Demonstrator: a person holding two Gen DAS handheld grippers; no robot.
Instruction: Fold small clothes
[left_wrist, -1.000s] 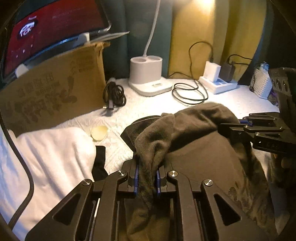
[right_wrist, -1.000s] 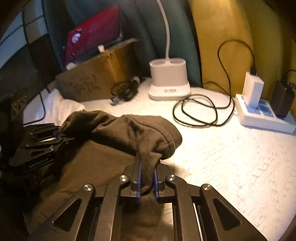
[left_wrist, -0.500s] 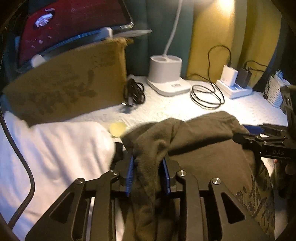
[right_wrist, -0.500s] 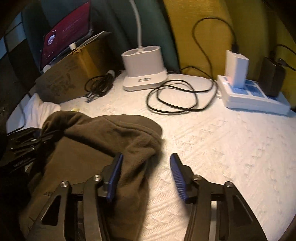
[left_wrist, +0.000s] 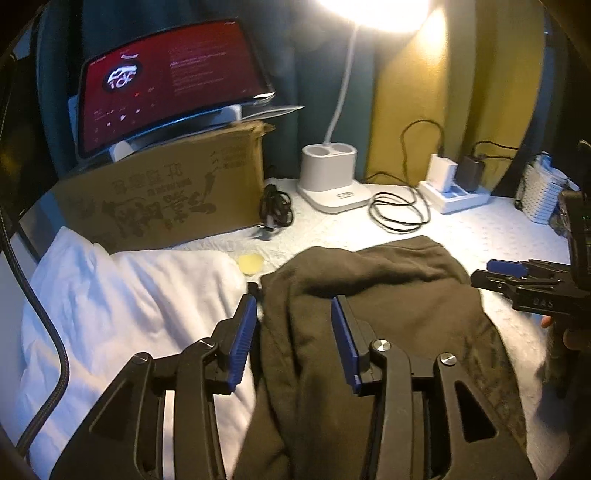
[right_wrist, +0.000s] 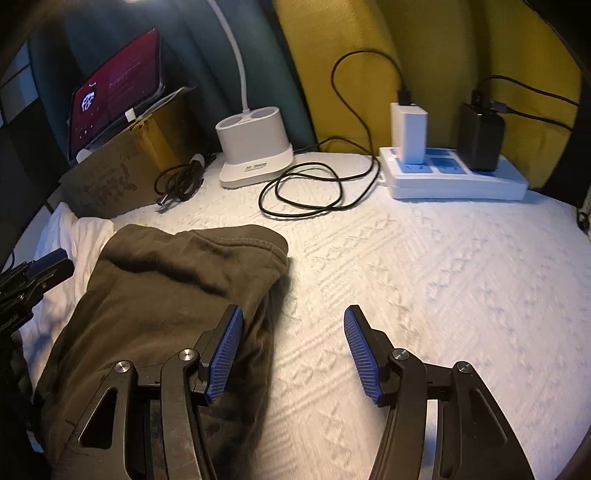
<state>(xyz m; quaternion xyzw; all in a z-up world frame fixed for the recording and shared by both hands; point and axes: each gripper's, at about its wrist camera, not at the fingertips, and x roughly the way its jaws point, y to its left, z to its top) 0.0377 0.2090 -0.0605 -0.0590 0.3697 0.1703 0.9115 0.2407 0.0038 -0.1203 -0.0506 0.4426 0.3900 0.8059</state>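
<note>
A dark olive garment (left_wrist: 388, 302) (right_wrist: 177, 273) lies folded on the white textured bedcover (right_wrist: 424, 280), its left edge over a white cloth (left_wrist: 129, 302) (right_wrist: 85, 236). My left gripper (left_wrist: 293, 310) hovers over the garment's left part with its jaws opening. The cloth lies beneath them and the blue pads (left_wrist: 243, 343) do not press on it. My right gripper (right_wrist: 293, 314) is over the garment's right edge, jaws opening too, mostly bare bedcover between them. Each gripper shows at the edge of the other view: the right gripper (left_wrist: 517, 284), the left gripper (right_wrist: 37, 273).
A cardboard box (left_wrist: 166, 195) carrying a lit tablet (left_wrist: 170, 85) stands at the back left. Behind the garment are a white lamp base (left_wrist: 332, 181), coiled black cables (right_wrist: 306, 192), a power strip with chargers (right_wrist: 454, 173) and a small yellow disc (left_wrist: 251, 263). A white basket (left_wrist: 543, 192) sits far right.
Both grippers were shut on raised folds of the garment and have let go. Their jaws have spread and drawn back. The garment has dropped flat on the bed.
</note>
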